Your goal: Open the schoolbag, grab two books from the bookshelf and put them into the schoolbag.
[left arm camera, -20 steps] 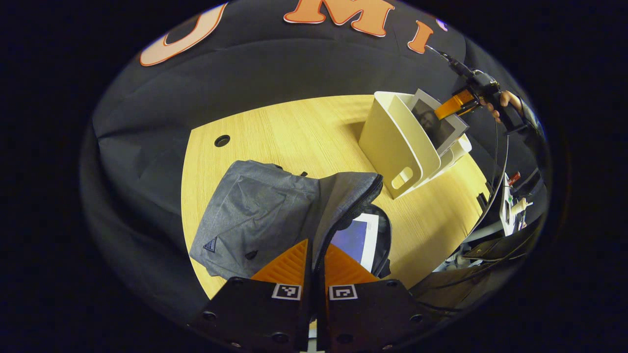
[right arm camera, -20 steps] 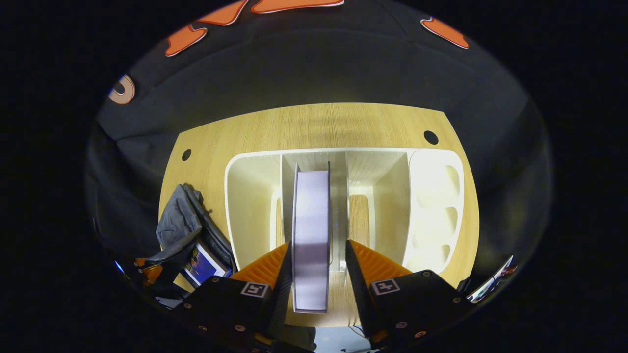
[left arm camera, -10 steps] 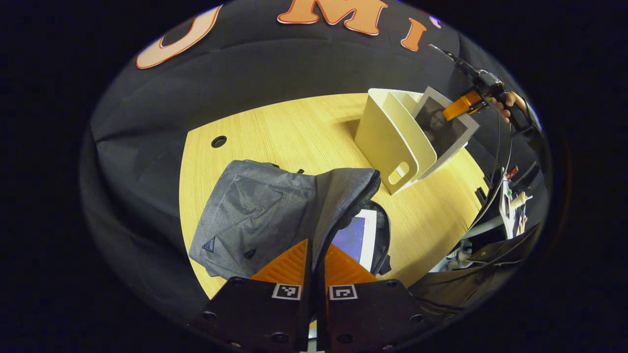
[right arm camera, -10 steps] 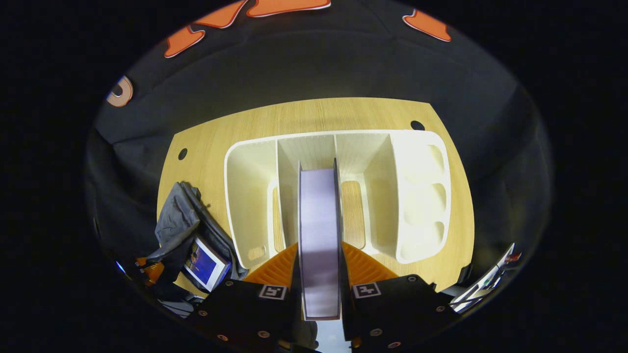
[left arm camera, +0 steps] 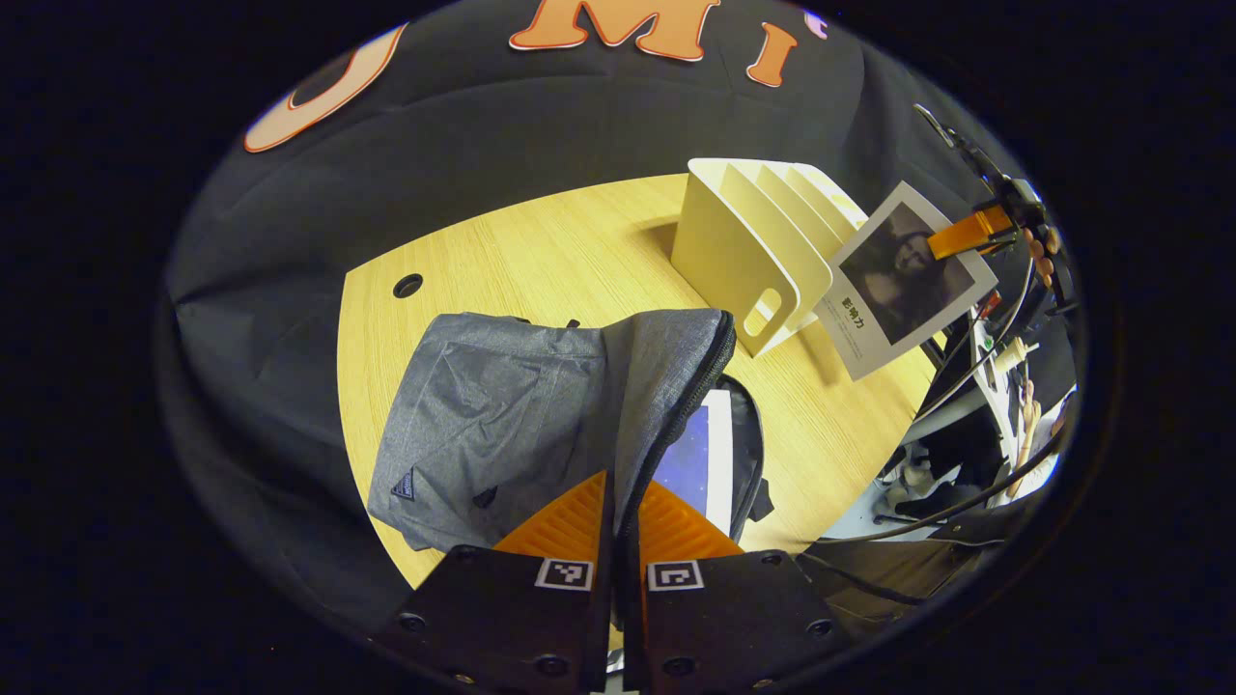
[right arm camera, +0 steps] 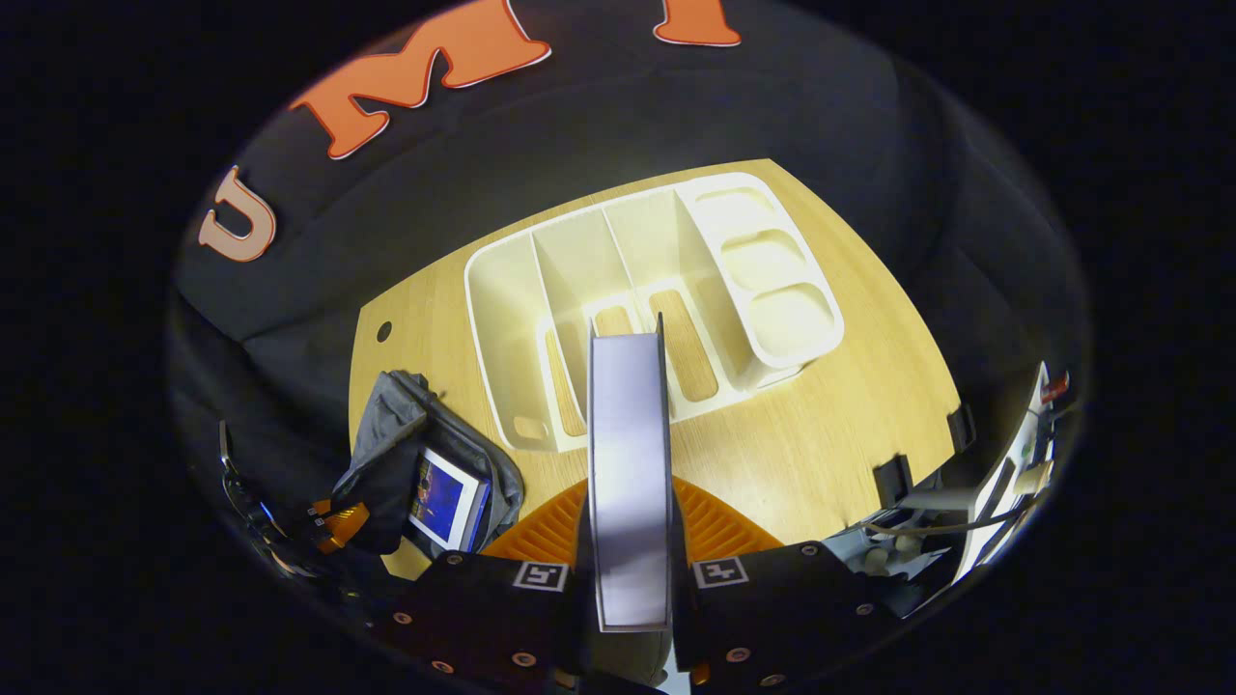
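On the wooden table lies the grey schoolbag (left arm camera: 492, 405), its zipper undone. My left gripper (left arm camera: 623, 483) is shut on the edge of its flap and holds it up. A blue-covered book (left arm camera: 697, 454) lies inside the bag. The white bookshelf (left arm camera: 748, 241) stands behind it with bare slots. My right gripper (right arm camera: 628, 483) is shut on a second book (right arm camera: 628, 434), seen edge-on, in the air in front of the bookshelf (right arm camera: 666, 280). From the left gripper view that book (left arm camera: 903, 285) with a dark portrait cover hangs to the right of the shelf from the right gripper (left arm camera: 966, 232).
A round cable hole (left arm camera: 407, 286) marks the table's far left. Cables and small items (left arm camera: 975, 425) crowd the space past the table's right edge. The schoolbag (right arm camera: 396, 454) with the blue book (right arm camera: 444, 492) and the left gripper (right arm camera: 333, 516) lie at the lower left of the right gripper view.
My right gripper shut on the book, lifted it out of its slot and drew it back from the shelf. The left gripper kept hold of the flap.
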Demonstrator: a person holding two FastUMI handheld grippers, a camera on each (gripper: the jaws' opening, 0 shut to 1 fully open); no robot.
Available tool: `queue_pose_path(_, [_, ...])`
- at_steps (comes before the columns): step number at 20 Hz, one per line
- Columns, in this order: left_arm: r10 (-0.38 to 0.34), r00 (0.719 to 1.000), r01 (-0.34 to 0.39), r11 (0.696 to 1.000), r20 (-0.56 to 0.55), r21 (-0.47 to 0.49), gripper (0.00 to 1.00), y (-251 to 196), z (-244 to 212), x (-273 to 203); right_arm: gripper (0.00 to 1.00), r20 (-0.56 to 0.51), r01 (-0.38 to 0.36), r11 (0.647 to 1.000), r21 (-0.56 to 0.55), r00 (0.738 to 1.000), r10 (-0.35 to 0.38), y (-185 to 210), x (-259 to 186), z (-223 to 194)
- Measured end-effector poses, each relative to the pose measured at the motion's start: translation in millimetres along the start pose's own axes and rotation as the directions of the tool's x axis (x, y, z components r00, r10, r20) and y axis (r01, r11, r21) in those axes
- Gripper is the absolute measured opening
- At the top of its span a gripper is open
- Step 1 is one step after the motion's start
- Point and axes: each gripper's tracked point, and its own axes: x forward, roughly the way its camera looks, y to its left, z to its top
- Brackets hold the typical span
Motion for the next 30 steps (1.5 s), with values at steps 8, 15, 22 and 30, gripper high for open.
queue_pose_path(8, [-0.032,0.999,0.030,0.997,0.019,0.072,0.07,7.2,12.2,-5.4,0.31,0.049,-0.184,0.958,0.220,0.983,0.177,29.6,-36.4,-85.0])
queue_pose_path(15, [-0.035,0.995,0.026,0.995,0.096,0.093,0.06,19.1,34.8,-22.6,0.31,0.159,-0.425,0.861,0.280,0.905,0.395,91.2,-57.6,-110.9])
queue_pose_path(22, [-0.013,0.993,0.001,0.995,0.119,0.101,0.07,27.2,48.1,-32.4,0.31,0.155,-0.547,0.776,0.314,0.836,0.526,156.3,-20.1,-119.9])
queue_pose_path(30, [-0.030,0.990,0.012,0.991,0.138,0.131,0.06,12.5,53.5,-39.6,0.31,0.155,-0.620,0.673,0.403,0.771,0.617,224.0,54.5,-138.9])
